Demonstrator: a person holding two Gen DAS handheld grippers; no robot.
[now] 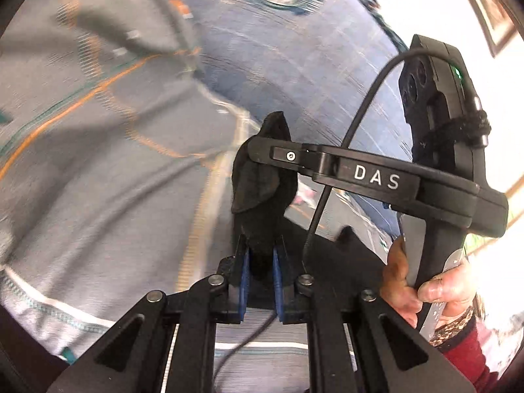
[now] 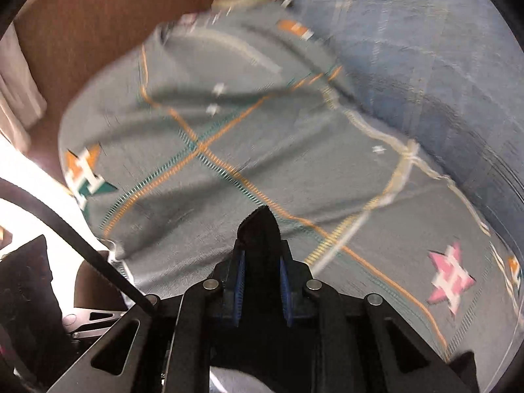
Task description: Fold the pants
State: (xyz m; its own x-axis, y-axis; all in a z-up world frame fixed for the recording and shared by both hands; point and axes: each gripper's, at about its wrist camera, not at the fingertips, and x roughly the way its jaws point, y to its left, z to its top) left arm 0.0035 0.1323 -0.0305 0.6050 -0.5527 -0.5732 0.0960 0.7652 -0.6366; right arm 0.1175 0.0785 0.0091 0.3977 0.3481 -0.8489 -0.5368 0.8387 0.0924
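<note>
While both pinch black pants (image 1: 262, 177), left gripper (image 1: 261, 281), right gripper (image 2: 262, 281), over grey blanket (image 2: 229, 114)

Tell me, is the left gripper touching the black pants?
Touching. In the left wrist view, the left gripper has its blue pads pressed on a fold of the black pants.

Most of the black pants (image 1: 262, 193) is hidden: only a bunched tip shows above each set of jaws, and the garment's shape cannot be made out. The grey patterned blanket (image 2: 229, 124) and the blue bedspread (image 2: 425, 65) smear with motion, their small motifs unreadable, and both run off the picture's round edge. In the left wrist view the person's hand (image 1: 425, 281) is cut by the rim.
</note>
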